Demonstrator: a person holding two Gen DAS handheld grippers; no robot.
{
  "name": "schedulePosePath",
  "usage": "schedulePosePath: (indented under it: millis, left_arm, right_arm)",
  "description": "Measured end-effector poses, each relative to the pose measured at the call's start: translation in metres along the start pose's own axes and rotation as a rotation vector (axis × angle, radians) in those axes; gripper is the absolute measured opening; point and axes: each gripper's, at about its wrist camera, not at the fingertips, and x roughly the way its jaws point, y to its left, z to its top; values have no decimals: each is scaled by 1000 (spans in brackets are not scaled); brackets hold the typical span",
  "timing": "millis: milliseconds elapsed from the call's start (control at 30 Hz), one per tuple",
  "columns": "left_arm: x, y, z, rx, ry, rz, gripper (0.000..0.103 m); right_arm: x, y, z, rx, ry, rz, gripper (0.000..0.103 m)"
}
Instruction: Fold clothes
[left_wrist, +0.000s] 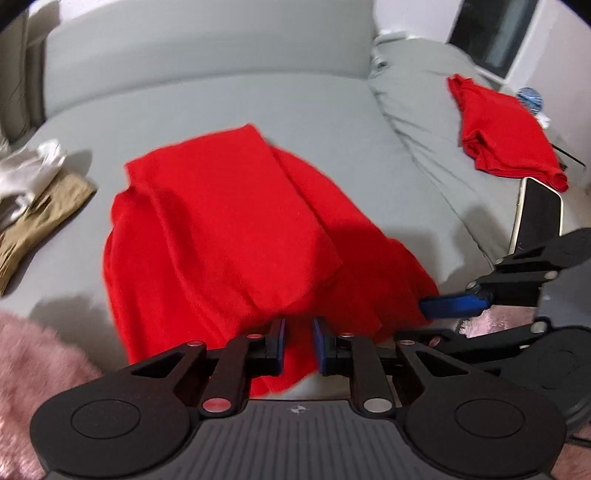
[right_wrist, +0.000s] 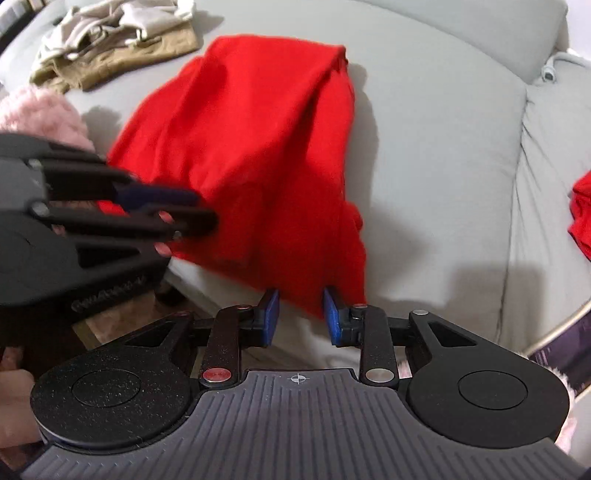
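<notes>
Here, both tongs (left_wrist: 299, 345) (right_wrist: 301, 317) over red garment (left_wrist: 229, 236)

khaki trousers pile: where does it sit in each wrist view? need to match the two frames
Left wrist: khaki trousers at the far left edge, mid-height, on the grey sofa, with pale clothes heaped on their far end.
Right wrist: khaki trousers in the top left corner, the pale clothes lying over them.
Shared landmark: the big red garment, just right of the trousers in both views.
</notes>
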Motion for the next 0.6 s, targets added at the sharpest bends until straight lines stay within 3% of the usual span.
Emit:
schedulePosePath:
  millis: [133, 300, 600]
  left_arm:
    - [-13, 0, 0, -65, 14, 15, 31]
    - [-12, 12, 3, -152, 22, 15, 33]
    - [-17, 75, 25, -164, -4, 64, 38]
  right_arm:
    - [-28, -7, 1, 30, -49, 27, 37]
    - [-41, -13, 9, 38, -48, 17, 44]
    - [-33, -25, 15, 150, -64, 4, 51]
